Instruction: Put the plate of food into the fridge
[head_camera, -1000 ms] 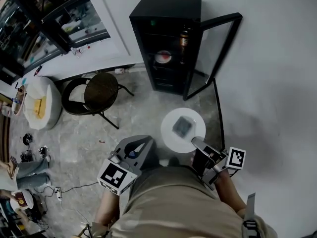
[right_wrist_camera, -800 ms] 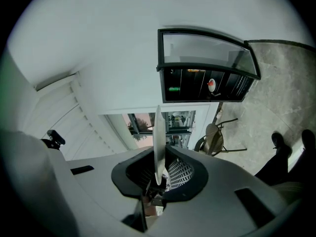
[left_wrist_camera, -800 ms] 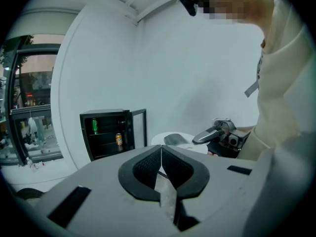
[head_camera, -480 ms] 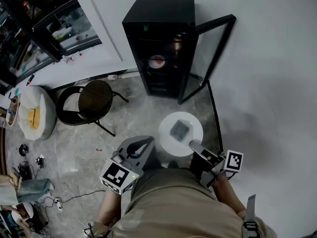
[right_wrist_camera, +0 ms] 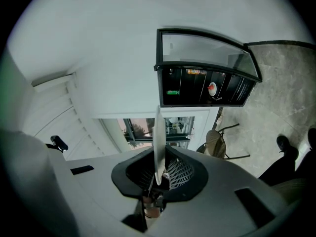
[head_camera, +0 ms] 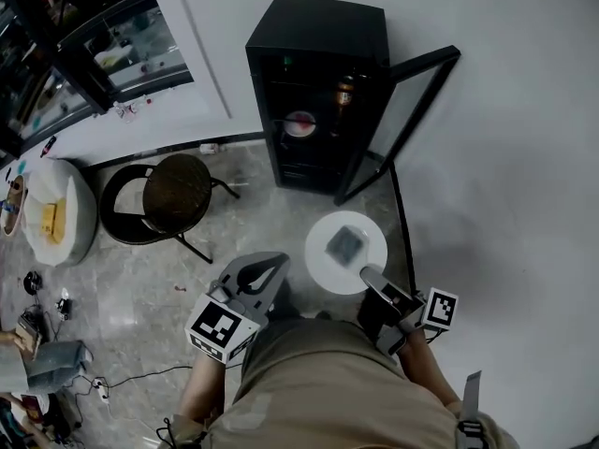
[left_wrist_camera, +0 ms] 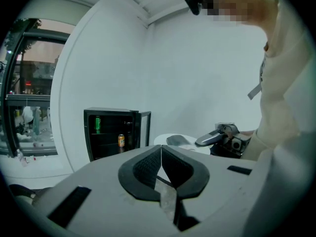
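Left of centre in the head view, a round chair (head_camera: 178,190) stands on the stone floor (head_camera: 262,223). Below it, at lower centre, the left gripper (head_camera: 265,267) hangs with its jaws pressed together on nothing. At top centre is the black fridge (head_camera: 318,36), its glass door (head_camera: 404,110) swung out to the right and a can (head_camera: 344,92) on an upper shelf. Just right of centre, the white plate (head_camera: 323,267) carries a grey piece of food (head_camera: 344,242) over the floor, in front of the fridge and well apart from it. At lower right, the right gripper (head_camera: 368,274) pinches the plate's near rim.
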`<state>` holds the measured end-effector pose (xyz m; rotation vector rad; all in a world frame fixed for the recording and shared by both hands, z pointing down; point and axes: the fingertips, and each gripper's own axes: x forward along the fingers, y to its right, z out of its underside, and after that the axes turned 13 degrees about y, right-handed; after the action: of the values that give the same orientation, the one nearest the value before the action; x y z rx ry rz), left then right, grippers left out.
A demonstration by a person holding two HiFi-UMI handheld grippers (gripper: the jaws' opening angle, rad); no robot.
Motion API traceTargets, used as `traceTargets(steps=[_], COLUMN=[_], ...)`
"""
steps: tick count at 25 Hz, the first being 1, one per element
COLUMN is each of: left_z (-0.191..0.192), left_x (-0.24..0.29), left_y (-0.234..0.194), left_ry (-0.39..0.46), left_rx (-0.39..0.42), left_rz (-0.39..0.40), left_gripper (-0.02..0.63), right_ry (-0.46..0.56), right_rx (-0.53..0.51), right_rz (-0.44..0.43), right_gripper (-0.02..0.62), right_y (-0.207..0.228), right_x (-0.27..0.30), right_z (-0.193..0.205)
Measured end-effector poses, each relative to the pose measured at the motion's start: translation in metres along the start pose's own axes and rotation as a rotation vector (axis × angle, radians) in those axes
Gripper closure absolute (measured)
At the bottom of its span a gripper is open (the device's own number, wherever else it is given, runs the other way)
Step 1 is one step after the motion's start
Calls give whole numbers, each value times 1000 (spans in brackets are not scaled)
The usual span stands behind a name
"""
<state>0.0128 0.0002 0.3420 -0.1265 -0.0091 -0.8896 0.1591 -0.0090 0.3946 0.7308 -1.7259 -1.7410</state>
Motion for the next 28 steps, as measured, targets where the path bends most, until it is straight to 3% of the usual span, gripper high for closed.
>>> traceTargets(steps=[18, 25, 28], left_z=[-5, -8, -9], left_x=[-18, -28, -30], left_y=[-97, -137, -147], left_ry=[51, 50, 66], left_rx=[-66, -9, -32], left_rz=[27, 25, 22], left_gripper=[594, 594, 594], right_ry=[93, 137, 142], right_rx=[-12, -31, -41], right_rz=[8, -20, -24], right_gripper=[551, 551, 551], right_y=[-7, -12, -15], right_x=[91, 125, 136], right_z=[8, 12, 11])
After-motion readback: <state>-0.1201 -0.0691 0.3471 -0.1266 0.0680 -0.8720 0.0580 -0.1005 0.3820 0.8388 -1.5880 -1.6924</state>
